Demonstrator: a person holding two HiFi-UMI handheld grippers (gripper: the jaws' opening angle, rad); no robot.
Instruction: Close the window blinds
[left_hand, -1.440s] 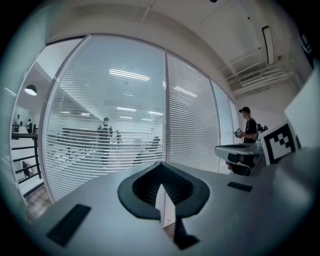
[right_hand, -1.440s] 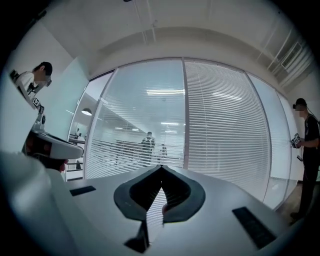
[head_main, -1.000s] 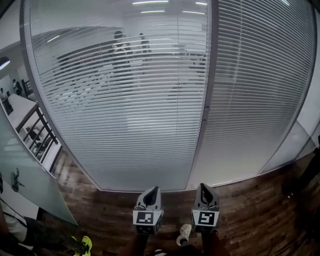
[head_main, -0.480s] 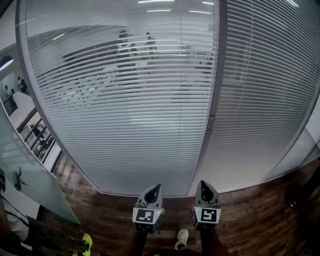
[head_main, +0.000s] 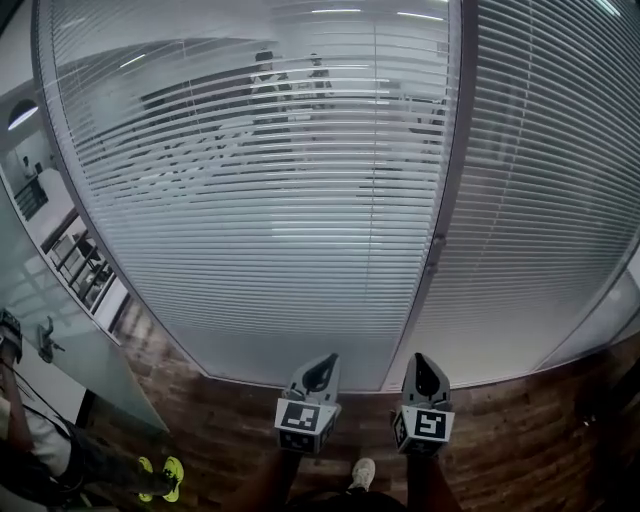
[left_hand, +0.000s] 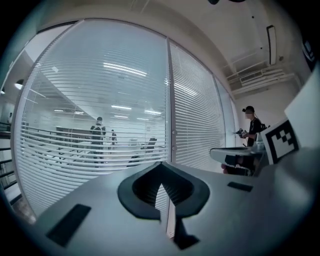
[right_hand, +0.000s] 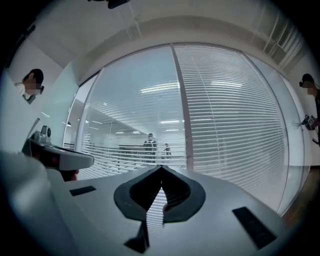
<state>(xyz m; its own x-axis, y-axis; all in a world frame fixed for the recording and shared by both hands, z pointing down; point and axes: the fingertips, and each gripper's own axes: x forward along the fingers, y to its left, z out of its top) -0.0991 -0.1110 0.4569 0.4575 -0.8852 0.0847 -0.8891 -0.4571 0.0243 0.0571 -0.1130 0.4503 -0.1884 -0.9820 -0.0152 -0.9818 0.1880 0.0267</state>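
- The left tongs (head_main: 322, 362) and right tongs (head_main: 422, 362) are both clenched and empty
- The blinds (head_main: 260, 220) hang straight ahead behind glass, with the left pane's slats open
- Risk: arriving clenched, the tongs may slip off the frame's small knob (head_main: 436, 242) or knock the glass

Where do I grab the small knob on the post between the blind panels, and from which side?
Probably its rim, head-on from the room side: the knob seems to stand out from the face of the upright post. Its exact shape is too small to tell. The left gripper and right gripper are both shut; open one first.
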